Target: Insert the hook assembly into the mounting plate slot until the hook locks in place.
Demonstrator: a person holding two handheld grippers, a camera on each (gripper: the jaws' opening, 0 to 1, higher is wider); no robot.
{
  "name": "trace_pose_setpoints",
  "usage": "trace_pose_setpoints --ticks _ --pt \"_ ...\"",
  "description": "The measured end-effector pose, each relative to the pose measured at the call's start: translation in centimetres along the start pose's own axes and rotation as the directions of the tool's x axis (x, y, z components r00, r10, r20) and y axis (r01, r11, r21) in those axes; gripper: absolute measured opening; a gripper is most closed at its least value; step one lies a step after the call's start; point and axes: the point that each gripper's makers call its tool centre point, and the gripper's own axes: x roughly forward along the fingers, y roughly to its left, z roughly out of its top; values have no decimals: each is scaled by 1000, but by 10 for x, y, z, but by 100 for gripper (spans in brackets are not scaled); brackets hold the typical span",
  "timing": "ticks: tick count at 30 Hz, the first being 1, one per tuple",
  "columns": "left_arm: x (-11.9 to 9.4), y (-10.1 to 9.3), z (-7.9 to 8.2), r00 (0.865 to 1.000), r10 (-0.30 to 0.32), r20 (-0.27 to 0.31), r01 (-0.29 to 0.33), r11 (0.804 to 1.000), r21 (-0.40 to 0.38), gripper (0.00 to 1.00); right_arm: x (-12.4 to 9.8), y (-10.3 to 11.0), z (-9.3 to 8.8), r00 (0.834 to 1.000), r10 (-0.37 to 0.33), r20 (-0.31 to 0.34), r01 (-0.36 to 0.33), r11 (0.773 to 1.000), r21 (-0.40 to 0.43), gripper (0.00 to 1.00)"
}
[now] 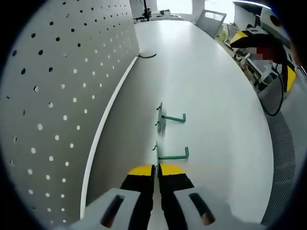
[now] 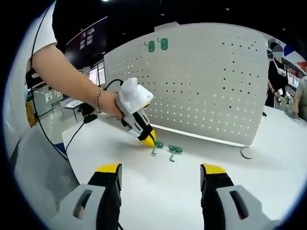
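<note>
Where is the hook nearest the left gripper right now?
In the left gripper view, the near hook lies on the table just ahead of the left gripper, pegboard to its left.

The white surface runs long — a black cable lies on it near the far end. In the right gripper view, 2 green hooks hang high up, and a person stands at the right — dark screens behind.

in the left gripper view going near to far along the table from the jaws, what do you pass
left gripper, jaws closed → nearer green hook lying on the white table → second green hook → black cable at the foot of the pegboard
</note>
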Motion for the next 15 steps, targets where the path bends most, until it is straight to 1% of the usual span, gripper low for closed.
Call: trace_pose_setpoints --ticks 2,3,4,5,7,10,12,15 --pt "0 -1 1 999 -6 31 8 999 -50 3 0 0 1 1000 -1 3 1 1000 0 64" --pt "0 -1 1 999 -8 41 10 998 -58 3 0 0 1 1000 -2 4 2 1000 -1 64" --pt "-1 0 1 999 0 40 2 999 -46 3 0 -1 2 1000 -4 6 4 1000 -3 64" --pt "-3 2 2 999 17 47 -16 1000 -15 3 -1 -1 2 1000 -5 10 5 1000 -2 64" --pt "-7 1 7 997 9 77 -7 1000 -27 3 -1 -1 3 1000 -6 10 6 1000 -1 64" --pt "-9 5 6 996 16 86 -14 1000 -27 3 -1 -1 2 1000 -3 10 3 1000 -1 64" --pt "-12 5 5 996 20 88 -16 999 -41 3 0 0 2 1000 -1 9 1 1000 -6 64" --pt "-16 5 6 994 32 104 -29 999 -32 3 -1 -1 3 1000 -3 12 3 1000 -4 64"
